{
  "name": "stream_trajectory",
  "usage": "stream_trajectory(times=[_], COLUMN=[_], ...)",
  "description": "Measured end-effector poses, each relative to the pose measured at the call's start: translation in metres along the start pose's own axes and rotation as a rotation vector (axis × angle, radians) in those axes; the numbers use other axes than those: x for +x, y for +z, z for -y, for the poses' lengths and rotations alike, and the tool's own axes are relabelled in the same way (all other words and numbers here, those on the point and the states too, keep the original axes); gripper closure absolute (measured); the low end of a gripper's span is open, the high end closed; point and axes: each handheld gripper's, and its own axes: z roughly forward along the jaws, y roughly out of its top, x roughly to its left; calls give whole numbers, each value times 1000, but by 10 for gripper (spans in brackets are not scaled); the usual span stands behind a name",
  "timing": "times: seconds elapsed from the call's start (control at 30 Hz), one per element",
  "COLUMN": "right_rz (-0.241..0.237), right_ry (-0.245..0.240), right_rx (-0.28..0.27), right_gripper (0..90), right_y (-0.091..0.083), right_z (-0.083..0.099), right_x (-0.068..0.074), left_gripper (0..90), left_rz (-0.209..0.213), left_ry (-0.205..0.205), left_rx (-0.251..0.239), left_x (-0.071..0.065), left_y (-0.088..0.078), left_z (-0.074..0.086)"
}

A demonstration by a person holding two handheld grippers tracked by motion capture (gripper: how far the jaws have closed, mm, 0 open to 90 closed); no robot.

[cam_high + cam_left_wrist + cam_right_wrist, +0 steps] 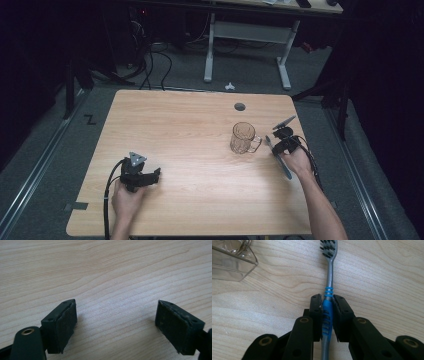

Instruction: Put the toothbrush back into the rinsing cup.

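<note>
The right hand-held gripper (pixel 327 312) is clamped on a blue-grey toothbrush (pixel 329 285) lying on the bench (pixel 374 277), the glass mug (pixel 243 138) at upper left. The left hand-held gripper (pixel 116 322) stands apart over bare wood.

I note a light wooden table (pixel 190 150) with a round cable hole (pixel 239 106) near its far edge. It stands on grey carpet floor (pixel 45 165). Beyond it is a white-legged desk (pixel 250 35), with black cables (pixel 150 65) trailing below. The surroundings are dark; light falls on the tabletop.
</note>
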Motion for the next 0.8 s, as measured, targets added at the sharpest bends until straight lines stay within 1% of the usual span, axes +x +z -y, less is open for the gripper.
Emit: stream_trajectory(times=[0.23, 0.47, 0.67, 0.8], right_rz=[-2, -5, -4, -4], right_ry=[0, -8, -9, -13], right_rx=[-23, -63, -79, -105], right_gripper=[786, 787, 787, 787], right_y=[-6, -17, -22, -29], right_z=[1, 4, 6, 7], right_x=[0, 1, 1, 2], left_gripper=[183, 184, 184, 183], left_rz=[0, 0, 0, 0], left_ry=[0, 0, 0, 0], left_rx=[0, 0, 0, 0], left_x=[0, 0, 0, 0], left_y=[0, 0, 0, 0], left_z=[0, 0, 0, 0])
